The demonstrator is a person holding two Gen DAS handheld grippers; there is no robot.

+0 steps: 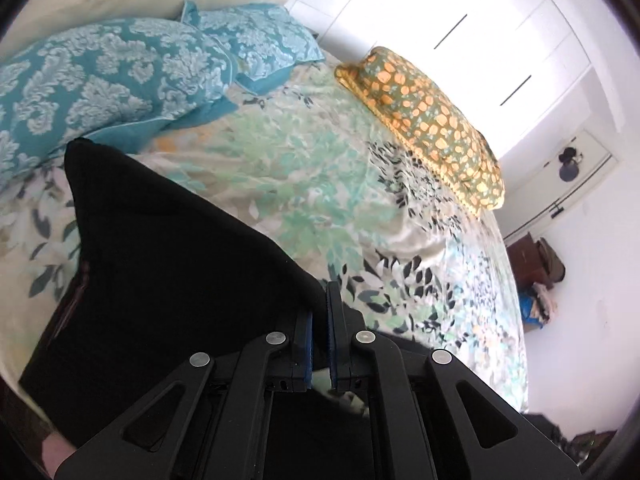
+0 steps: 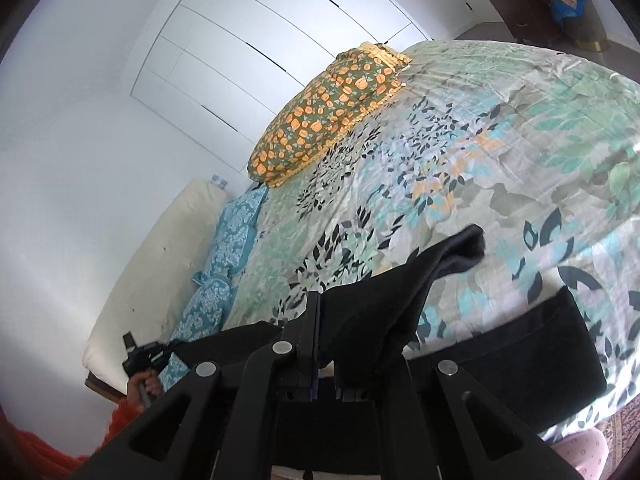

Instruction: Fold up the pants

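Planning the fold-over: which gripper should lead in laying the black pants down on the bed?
Probably the right gripper: it grips the pants with a leg end trailing ahead onto the bedspread. The left gripper pinches only an edge.

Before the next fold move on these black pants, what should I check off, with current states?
1. Left gripper shut on the pants: ok, the jaws pinch a fabric edge.
2. Right gripper shut on pants: ok, cloth drapes over the jaws.
3. Fabric lifted off the bedspread: partly; a section lies on it at right.
4. Legs aligned: cannot tell.
5. Orange pillow away from the pants: ok.
6. Teal pillows clear of the pants: cannot tell.
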